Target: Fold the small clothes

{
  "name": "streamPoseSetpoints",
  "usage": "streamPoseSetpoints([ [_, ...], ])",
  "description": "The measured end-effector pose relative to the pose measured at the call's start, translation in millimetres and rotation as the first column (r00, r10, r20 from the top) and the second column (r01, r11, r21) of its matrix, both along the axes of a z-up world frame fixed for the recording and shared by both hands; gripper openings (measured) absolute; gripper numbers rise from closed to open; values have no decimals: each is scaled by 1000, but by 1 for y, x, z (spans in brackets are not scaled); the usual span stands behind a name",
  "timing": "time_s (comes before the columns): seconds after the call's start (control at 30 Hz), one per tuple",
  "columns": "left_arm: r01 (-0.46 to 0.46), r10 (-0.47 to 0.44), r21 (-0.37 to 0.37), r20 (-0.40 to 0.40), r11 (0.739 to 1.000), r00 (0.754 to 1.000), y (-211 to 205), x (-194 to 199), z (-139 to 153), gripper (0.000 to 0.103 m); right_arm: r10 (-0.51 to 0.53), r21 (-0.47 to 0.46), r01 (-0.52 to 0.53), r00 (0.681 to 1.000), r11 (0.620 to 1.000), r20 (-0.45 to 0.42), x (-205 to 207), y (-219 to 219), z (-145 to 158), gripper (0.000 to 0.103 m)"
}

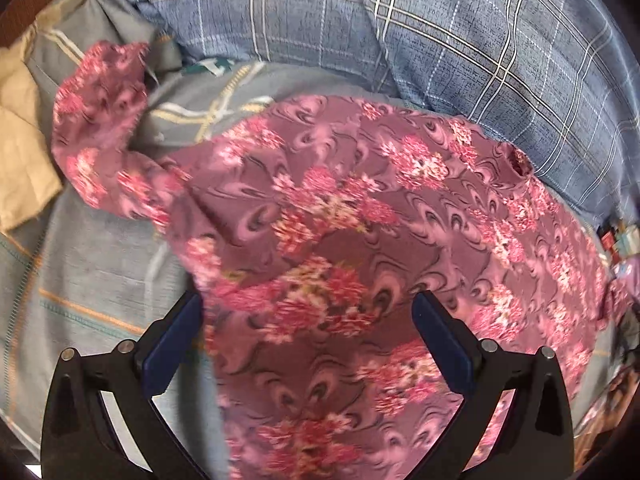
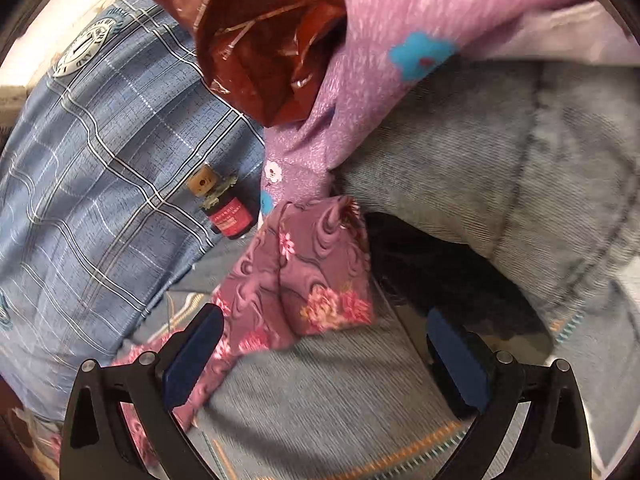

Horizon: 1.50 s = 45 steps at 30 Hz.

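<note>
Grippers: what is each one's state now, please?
Left gripper: open, over the floral garment.
Right gripper: open, holding nothing.

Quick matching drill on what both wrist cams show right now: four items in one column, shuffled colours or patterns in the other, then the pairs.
Things:
1. small garment
2. pillow
3. little bottle
4. crinkled bag

Looks:
A. blue with a pale check
B. shiny red-brown
C. mauve with pink flower clusters
D. dark with a red label

Pairs: 1-C, 2-A, 3-D, 4-B

Both the left claw and the right claw are open over the bedsheet.
</note>
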<state>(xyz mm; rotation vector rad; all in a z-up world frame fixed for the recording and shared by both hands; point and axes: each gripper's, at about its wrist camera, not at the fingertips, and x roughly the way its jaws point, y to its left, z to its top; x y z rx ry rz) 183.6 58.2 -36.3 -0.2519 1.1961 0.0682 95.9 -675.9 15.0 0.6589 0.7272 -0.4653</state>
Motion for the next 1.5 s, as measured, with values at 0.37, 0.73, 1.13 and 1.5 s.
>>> streamPoseSetpoints([
  [0.37, 57, -61, 27, 177, 998, 982, -30, -33, 52, 103, 84, -3, -84, 996, 996, -30, 41, 0, -20, 86],
  [0.73, 143, -174, 194, 154, 970, 973, -74, -6, 16, 103, 160, -65, -155, 985, 986, 72, 22, 37, 29, 16],
  [1.13, 116, -127, 72, 166, 991, 978, -46, -4, 5, 103, 641, -24, -650, 742, 760, 197, 78, 297, 66, 17],
  [1.5, 115, -117, 20, 202, 993, 972, -32, -17, 21, 103, 780, 148, -781, 621, 607, 78, 63, 403, -3, 34],
])
